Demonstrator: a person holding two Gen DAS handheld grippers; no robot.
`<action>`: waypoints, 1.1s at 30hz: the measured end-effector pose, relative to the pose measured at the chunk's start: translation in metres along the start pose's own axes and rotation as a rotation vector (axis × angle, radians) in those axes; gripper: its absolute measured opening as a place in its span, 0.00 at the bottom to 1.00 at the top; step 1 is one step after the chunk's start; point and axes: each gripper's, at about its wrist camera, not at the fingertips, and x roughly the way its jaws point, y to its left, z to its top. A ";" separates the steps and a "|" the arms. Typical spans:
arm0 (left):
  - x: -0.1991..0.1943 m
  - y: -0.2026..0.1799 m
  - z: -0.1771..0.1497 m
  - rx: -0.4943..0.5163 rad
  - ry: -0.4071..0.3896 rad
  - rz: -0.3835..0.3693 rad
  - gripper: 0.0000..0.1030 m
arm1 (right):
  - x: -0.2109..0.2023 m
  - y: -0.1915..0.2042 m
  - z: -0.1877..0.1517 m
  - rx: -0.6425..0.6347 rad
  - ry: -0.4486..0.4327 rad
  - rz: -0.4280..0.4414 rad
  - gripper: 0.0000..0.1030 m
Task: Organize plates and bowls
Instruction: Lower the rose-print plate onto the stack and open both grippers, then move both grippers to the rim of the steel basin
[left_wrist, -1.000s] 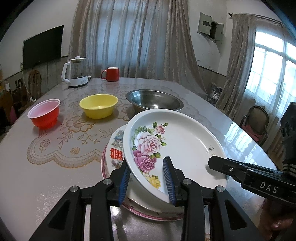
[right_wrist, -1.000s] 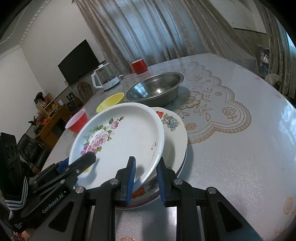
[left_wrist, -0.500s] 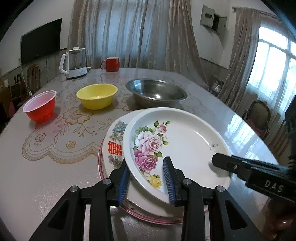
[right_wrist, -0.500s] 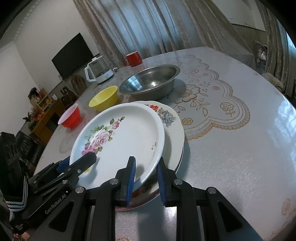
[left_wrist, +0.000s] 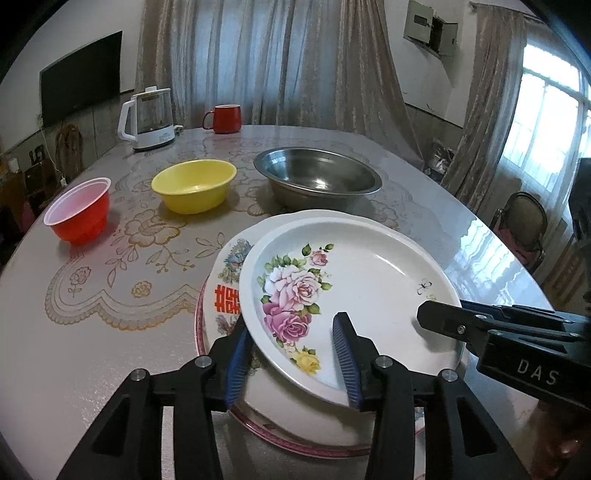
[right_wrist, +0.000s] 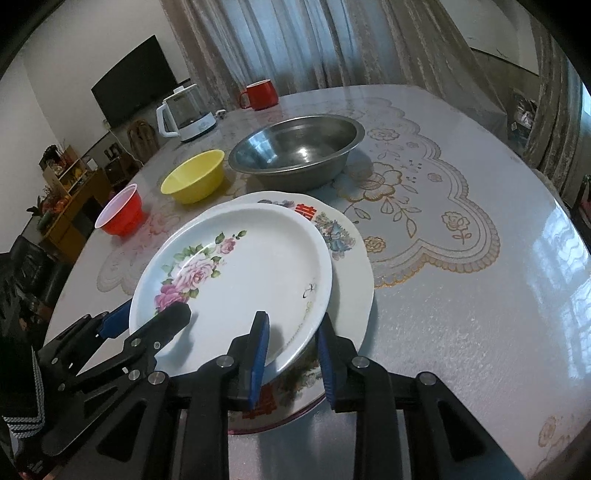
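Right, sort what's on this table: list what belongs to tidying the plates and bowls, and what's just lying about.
Belongs to the job:
rose plate, with both grippers at its rim
plates underneath
steel bowl
yellow bowl
red bowl

Just lying about:
kettle
red mug

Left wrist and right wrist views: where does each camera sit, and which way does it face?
Left wrist view: on the left gripper, looking across the table over the rose plate toward the curtains; the right gripper enters at right.
Right wrist view: on the right gripper, facing the same plate from its other side; the left gripper enters at left.
Shared: rose plate, steel basin, yellow bowl, red bowl.
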 end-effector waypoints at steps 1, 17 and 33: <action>0.000 0.000 0.000 0.000 0.000 0.000 0.43 | 0.000 0.000 0.000 -0.002 0.002 -0.003 0.25; 0.006 0.002 0.015 -0.002 0.131 -0.039 0.56 | 0.015 0.012 0.022 -0.115 0.113 -0.088 0.29; -0.021 0.026 0.011 -0.068 0.081 -0.019 0.66 | 0.002 -0.001 0.012 -0.024 0.016 -0.055 0.31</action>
